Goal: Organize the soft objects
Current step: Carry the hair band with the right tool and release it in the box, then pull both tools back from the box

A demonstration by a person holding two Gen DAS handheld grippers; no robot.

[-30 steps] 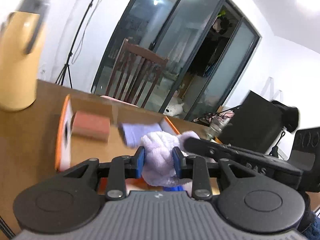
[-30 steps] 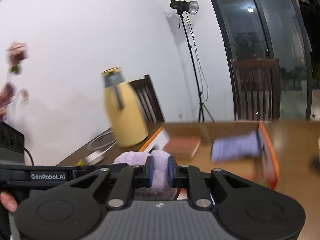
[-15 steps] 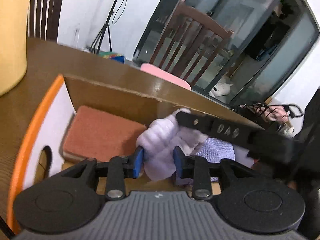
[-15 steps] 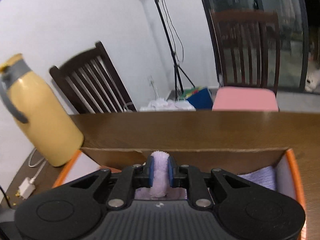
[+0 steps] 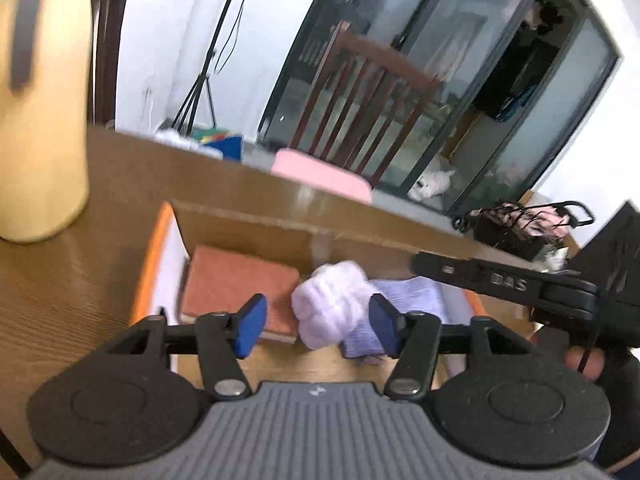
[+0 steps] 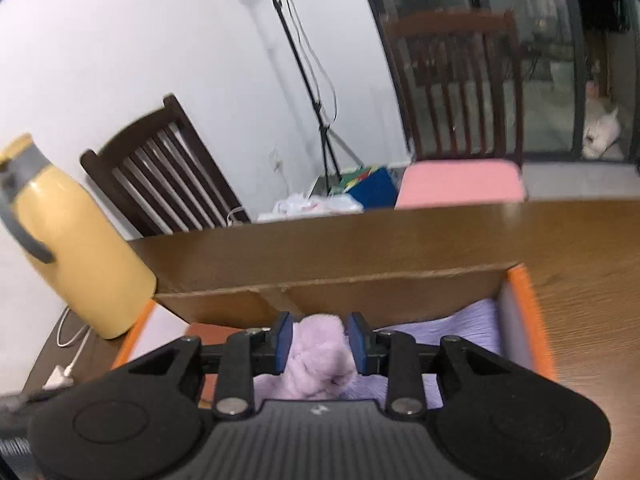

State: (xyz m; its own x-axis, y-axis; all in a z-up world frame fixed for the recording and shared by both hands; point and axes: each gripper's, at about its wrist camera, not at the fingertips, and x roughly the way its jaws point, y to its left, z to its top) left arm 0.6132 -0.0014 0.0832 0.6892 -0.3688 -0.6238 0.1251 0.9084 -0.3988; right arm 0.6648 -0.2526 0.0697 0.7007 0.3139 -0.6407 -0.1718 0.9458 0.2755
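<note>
We had both grippers over the cardboard box (image 5: 244, 220), and the fluffy lilac cloth (image 5: 334, 304) sat inside it, between the folded orange towel (image 5: 240, 280) on its left and the folded purple cloth (image 5: 412, 292) on its right. Our left gripper (image 5: 318, 330) stood wide apart, its blue pads clear of the fluffy cloth on both sides and gripping nothing. The cloth lay just ahead of it and slightly right of centre.

Our right gripper (image 6: 321, 342) was a different matter — its pads stood close on either side of the fluffy lilac cloth (image 6: 320, 356), which filled the gap and bulged out beneath them. We judged it clamped on the cloth, though whether the squeeze was firm or already slackening we could not tell from the wrist view.

The relation that mattered was this: the bundle hung low in the middle of the box, its bulk running back toward the right gripper, and the right hand was the one in contact. The step left, as we read it, was for that hand to let go and lift clear — without dragging the fluff back out over the box wall. A yellow jug (image 6: 76, 256) stood on the table (image 6: 580, 248) well left of the box.
</note>
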